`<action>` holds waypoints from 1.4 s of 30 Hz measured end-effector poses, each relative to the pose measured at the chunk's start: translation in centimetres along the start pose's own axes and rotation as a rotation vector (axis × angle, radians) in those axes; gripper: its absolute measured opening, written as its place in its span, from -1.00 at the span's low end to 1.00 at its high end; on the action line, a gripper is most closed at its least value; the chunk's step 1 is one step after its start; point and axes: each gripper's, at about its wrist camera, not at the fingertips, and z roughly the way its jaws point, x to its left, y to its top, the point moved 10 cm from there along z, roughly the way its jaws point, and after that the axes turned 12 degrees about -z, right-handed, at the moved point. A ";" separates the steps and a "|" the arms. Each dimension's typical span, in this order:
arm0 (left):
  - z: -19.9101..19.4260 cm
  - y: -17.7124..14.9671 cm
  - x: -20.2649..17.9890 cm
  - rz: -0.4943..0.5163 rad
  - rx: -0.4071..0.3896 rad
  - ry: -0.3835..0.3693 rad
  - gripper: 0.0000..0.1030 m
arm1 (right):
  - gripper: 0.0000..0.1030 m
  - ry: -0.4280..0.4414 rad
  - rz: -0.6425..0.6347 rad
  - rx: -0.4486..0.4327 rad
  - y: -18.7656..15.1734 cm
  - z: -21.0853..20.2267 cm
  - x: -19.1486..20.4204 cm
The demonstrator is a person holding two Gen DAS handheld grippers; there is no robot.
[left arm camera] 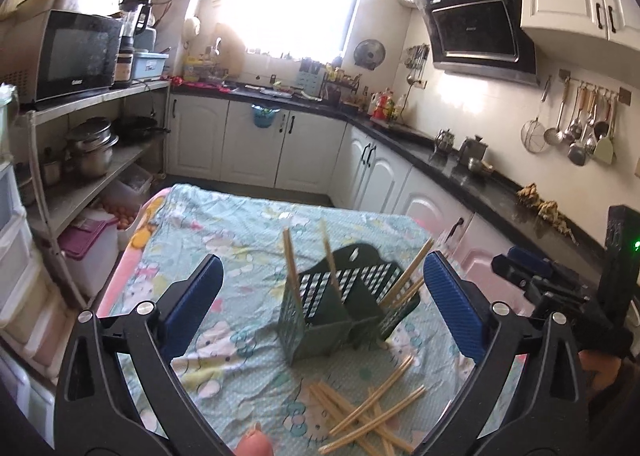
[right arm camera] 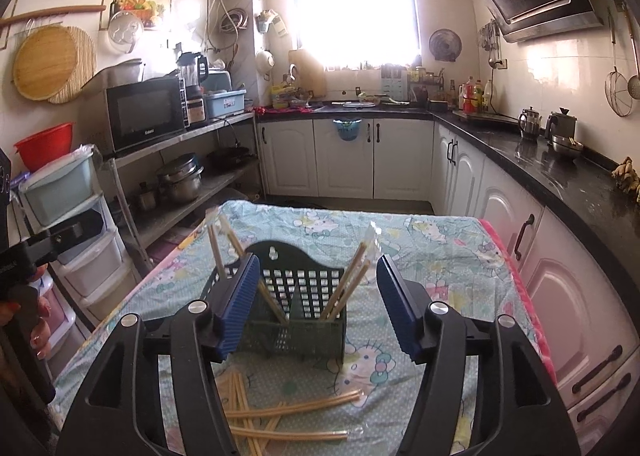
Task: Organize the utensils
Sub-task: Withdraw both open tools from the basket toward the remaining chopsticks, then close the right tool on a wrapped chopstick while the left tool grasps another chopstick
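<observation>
While both jaws gape, chopsticks (right arm camera: pixel 352 280) lean upward in holder (right arm camera: pixel 298 330) — others (left arm camera: pixel 368 416) flat, crisscrossed.

Dark green plastic utensil caddy (right arm camera: pixel 304 316) with grid walls and an arched hanging back, standing upright mid-table. Several pale wooden chopsticks (right arm camera: pixel 352 284) already inside, leaning outward at different angles, some in the left compartment, some in the right. Loose chopstick pile (left arm camera: pixel 368 416) scattered criss-cross just in front, a few in clear wrappers.
</observation>
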 end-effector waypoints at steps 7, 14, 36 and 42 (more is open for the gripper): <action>0.0 -3.6 2.4 -0.025 0.056 0.035 0.80 | 0.19 0.009 -0.012 0.045 -2.7 0.1 1.1; 0.1 -6.7 4.1 -0.043 0.109 0.060 0.80 | 0.20 0.016 -0.008 0.088 -5.1 0.5 1.9; 2.2 -16.0 6.5 -0.181 0.348 0.006 0.80 | 0.22 -0.003 0.012 0.256 -13.7 1.7 1.4; 2.4 -19.2 6.7 -0.253 0.436 -0.038 0.61 | 0.22 -0.011 0.024 0.296 -15.7 2.8 0.5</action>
